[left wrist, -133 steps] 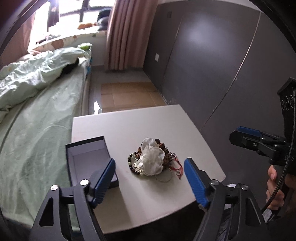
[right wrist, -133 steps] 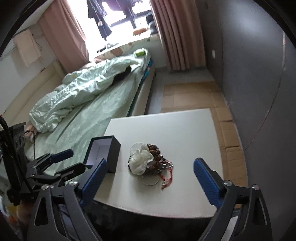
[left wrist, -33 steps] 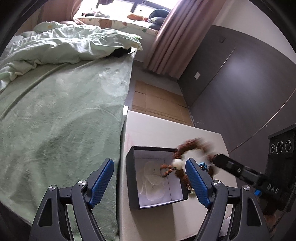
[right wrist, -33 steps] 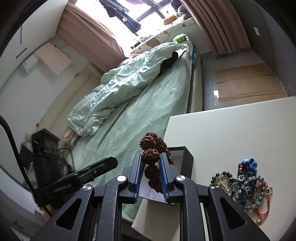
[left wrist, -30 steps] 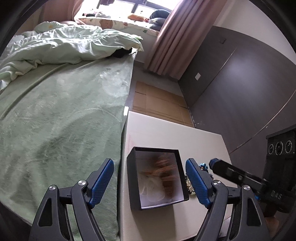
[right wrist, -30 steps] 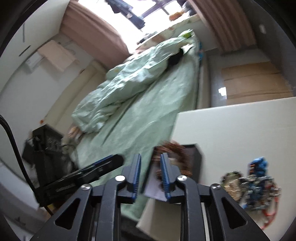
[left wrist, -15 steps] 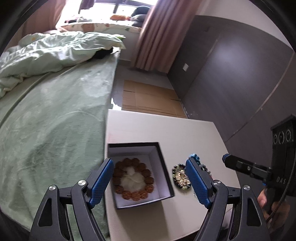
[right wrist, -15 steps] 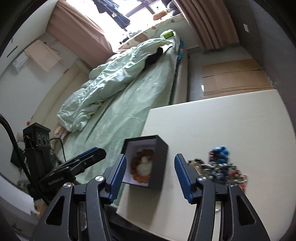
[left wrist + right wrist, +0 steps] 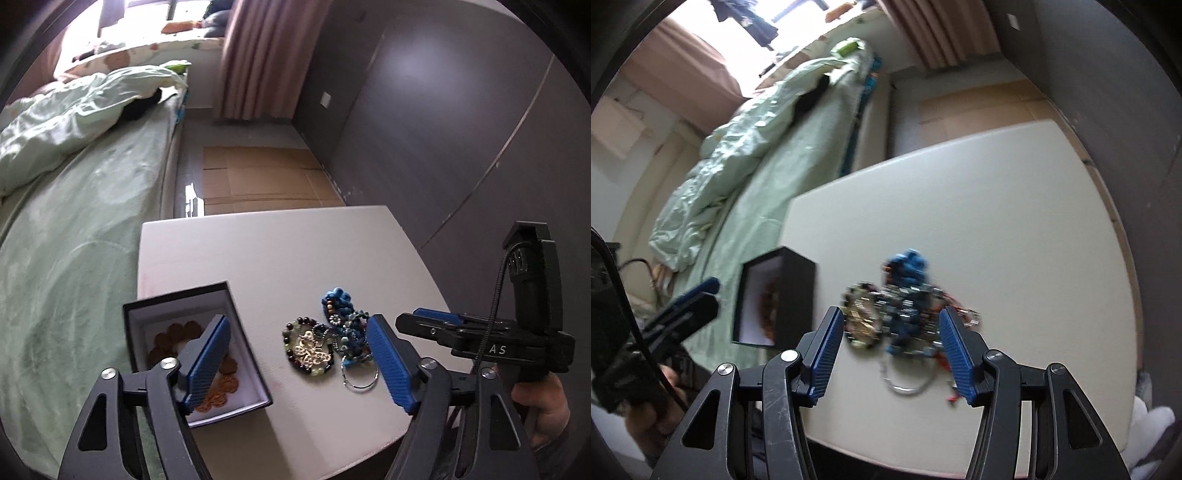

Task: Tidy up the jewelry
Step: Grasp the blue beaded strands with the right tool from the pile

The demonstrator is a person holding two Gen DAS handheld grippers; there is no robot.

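Left wrist view: the left gripper (image 9: 297,360) hovers with nothing held, its jaws closing a little yet wide apart. The black box (image 9: 192,350), with the brown bead bracelet (image 9: 192,354) inside, lies behind its left finger; the jewelry pile (image 9: 328,341) lies on the white table (image 9: 277,251) between the fingers, nearer the right one.

Right wrist view: the right gripper (image 9: 891,349) stands half open and empty. The pile lies straight ahead between its fingers, so this hand looks nearer; the box sits to the left.
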